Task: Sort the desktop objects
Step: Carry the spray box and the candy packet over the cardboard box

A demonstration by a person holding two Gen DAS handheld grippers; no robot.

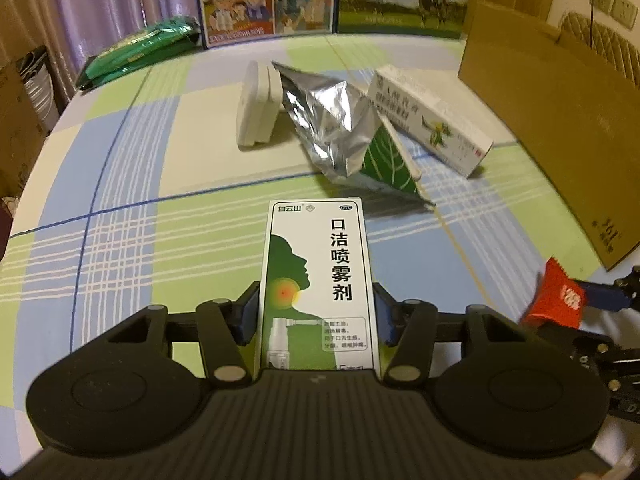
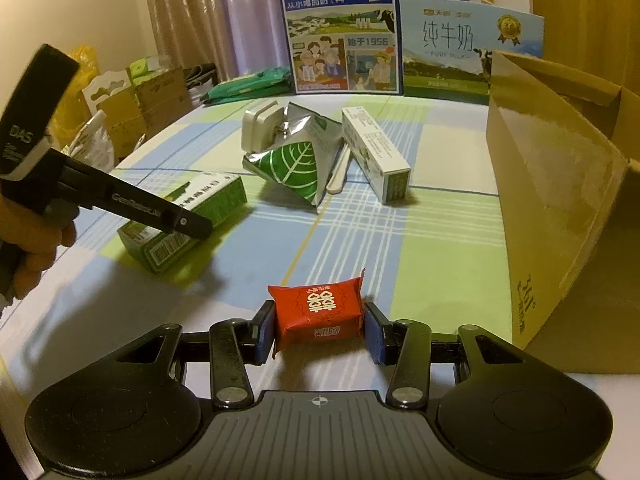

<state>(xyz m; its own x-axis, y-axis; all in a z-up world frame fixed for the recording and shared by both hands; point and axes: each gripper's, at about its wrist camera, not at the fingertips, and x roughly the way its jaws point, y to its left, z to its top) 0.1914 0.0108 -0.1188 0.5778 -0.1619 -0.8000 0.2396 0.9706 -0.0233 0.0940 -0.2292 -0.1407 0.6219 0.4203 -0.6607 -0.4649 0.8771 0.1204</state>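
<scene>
A checked tablecloth (image 2: pixel 440 280) in green, blue and white covers the table. At its right edge stands an open cardboard box (image 2: pixel 560 200), the largest thing on it and probably where the sorted items go, though nothing in view confirms that. Two milk cartons (image 2: pixel 344 28) stand along the far edge.

In the middle lies a loose heap: a crumpled foil pouch (image 1: pixel 332 120) with a green leaf print, a long white medicine box (image 1: pixel 428 120) leaning just beside it, and a white charger block (image 1: pixel 256 104) touching the pouch on the other side.

The left gripper (image 1: pixel 316 312) has its jaws closed on a spray medicine box (image 1: pixel 316 280), green and white, held by its two long sides; in the right wrist view the box looks low over the cloth, and whether it touches is hard to tell. The right gripper (image 2: pixel 320 330) has its jaws drawn in around a small red wrapped sweet (image 2: pixel 318 312); the left pad presses the wrapper, while the right pad seems a shade apart, so the hold may be light.

Risks from here: the soft sweet could slip or twist out if it is lifted fast. The two tools are close together, and a swing toward the cardboard box could knock them against each other or into the heap.
</scene>
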